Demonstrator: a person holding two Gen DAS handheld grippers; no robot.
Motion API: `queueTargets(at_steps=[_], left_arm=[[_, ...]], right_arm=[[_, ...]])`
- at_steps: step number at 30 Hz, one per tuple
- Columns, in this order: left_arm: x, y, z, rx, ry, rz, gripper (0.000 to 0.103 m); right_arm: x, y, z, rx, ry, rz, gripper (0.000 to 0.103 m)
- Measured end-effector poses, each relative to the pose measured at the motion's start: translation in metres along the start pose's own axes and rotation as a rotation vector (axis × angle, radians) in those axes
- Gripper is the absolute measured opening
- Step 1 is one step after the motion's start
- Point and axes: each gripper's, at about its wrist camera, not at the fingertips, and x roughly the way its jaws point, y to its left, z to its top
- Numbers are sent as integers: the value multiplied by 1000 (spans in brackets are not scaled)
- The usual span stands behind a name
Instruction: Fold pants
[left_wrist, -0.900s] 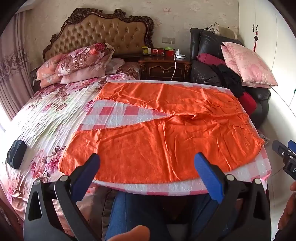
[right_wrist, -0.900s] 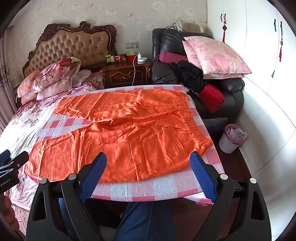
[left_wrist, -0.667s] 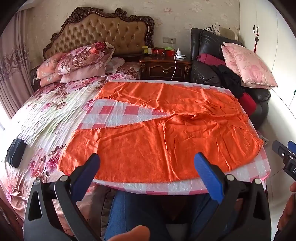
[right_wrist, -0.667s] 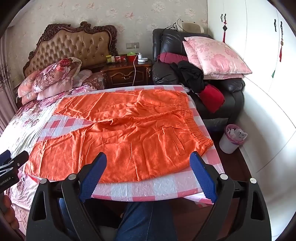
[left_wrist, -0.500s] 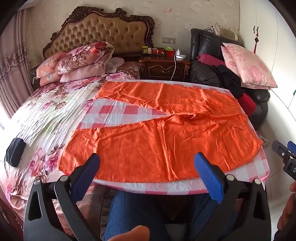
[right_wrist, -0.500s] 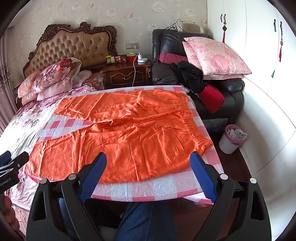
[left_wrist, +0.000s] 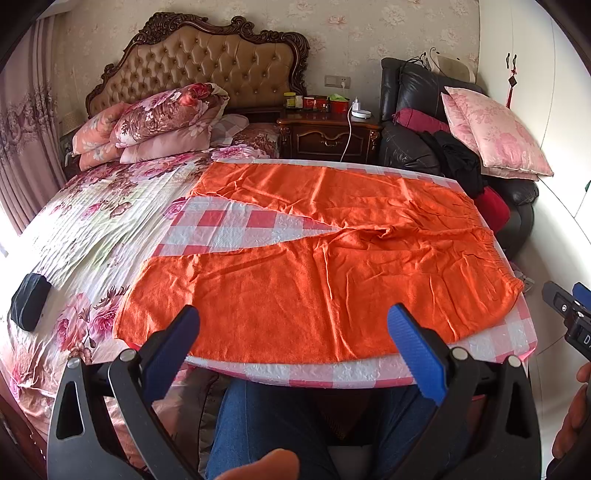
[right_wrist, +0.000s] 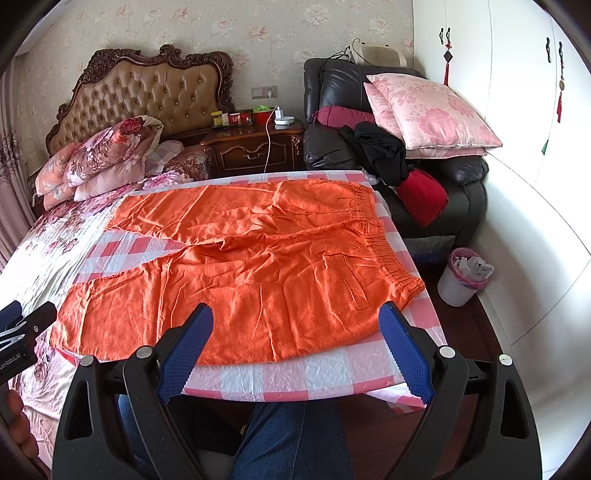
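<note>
Orange pants (left_wrist: 332, 280) lie flat on the checked tabletop (left_wrist: 236, 221).
Both grippers, left (left_wrist: 291, 339) and right (right_wrist: 295, 343), hang near with jaws wide, holding nothing; slippery cloth could bunch or slide off.

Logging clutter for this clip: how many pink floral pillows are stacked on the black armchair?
2: the top pillow leans against the armchair back; the lower pillow lies beneath it, only its edge showing. More could be hidden behind.

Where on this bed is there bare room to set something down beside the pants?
Free: the checked wedge between the two legs of the orange pants, and the floral quilt left of them, short of the dark pouch. Crowded: the stacked pillows by the headboard.
</note>
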Motion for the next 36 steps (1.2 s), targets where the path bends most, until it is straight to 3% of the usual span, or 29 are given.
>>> queueTargets(at_steps=[36], left_arm=[[0,1,-2,-2,1,-7,102]], right_arm=[[-1,-1,1,-6,-3,-14,88]])
